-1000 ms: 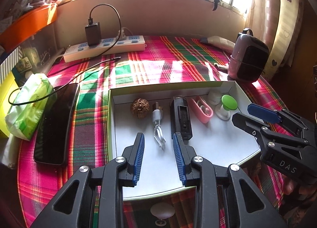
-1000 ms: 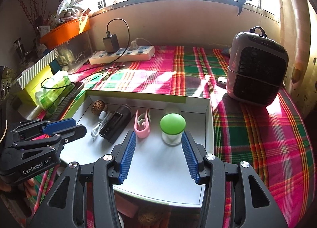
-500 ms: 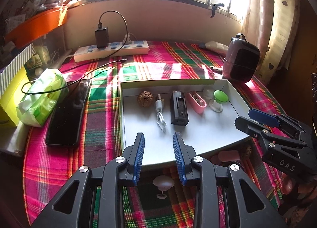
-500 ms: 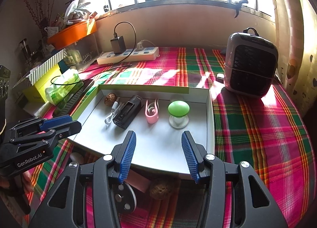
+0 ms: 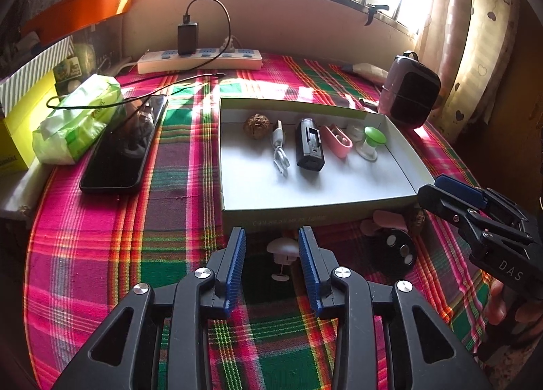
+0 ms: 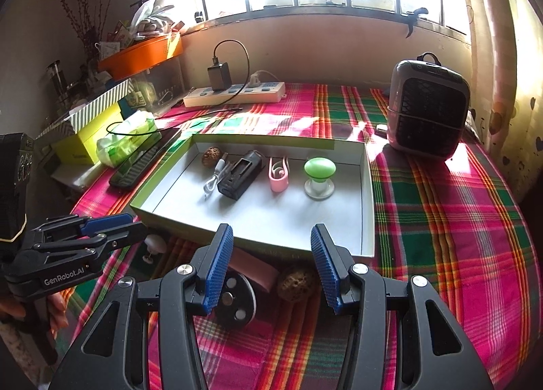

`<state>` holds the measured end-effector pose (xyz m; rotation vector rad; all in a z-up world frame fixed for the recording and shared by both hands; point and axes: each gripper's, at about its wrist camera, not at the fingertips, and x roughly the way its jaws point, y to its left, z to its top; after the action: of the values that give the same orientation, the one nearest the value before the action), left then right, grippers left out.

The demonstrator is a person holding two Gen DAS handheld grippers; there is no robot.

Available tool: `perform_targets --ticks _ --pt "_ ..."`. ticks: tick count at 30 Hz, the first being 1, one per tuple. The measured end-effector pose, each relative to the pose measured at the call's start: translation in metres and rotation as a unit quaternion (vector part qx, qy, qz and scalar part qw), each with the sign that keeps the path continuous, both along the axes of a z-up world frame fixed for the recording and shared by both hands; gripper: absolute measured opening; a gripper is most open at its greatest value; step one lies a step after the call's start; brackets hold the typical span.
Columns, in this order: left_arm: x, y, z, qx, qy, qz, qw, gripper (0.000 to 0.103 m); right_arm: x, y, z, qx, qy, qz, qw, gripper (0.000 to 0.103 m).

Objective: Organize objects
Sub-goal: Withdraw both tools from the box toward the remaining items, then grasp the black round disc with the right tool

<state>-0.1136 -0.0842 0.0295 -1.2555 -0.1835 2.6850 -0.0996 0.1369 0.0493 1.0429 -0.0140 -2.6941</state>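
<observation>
Left wrist view. The left gripper [image 5: 271,262], jaws opening and nothing between its pads, hangs over a small white mushroom-shaped suction hook [image 5: 282,251] lying on the plaid tablecloth [image 5: 101,247], just before the near wall of the shallow white cardboard tray [image 5: 319,215]. A misjudged closure could tip or flick this light hook. The right gripper [image 5: 441,191] stands close by; a collision is possible. A pink oblong piece [image 5: 387,220] shows only partly beside a black disc with metal studs [image 5: 395,251].

Right wrist view. The right gripper [image 6: 271,262], open and empty, hovers above the black disc [image 6: 234,298], the pink piece [image 6: 253,266] and a brown wrinkled walnut [image 6: 297,283]. The round walnut may roll if nudged. Fingers cover part of the disc; the pink piece's shape is unclear.
</observation>
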Motion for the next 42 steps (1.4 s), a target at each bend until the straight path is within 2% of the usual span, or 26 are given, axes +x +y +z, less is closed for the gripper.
perform_targets --ticks 19,42 --pt "-0.005 0.009 -0.019 0.003 -0.03 -0.006 0.9995 0.036 0.027 -0.008 -0.02 -0.006 -0.023 0.021 0.999 0.049" --pt "-0.011 0.008 -0.022 0.003 -0.029 -0.003 0.9996 0.036 0.012 -0.024 -0.043 0.008 -0.068 0.039 0.997 0.049"
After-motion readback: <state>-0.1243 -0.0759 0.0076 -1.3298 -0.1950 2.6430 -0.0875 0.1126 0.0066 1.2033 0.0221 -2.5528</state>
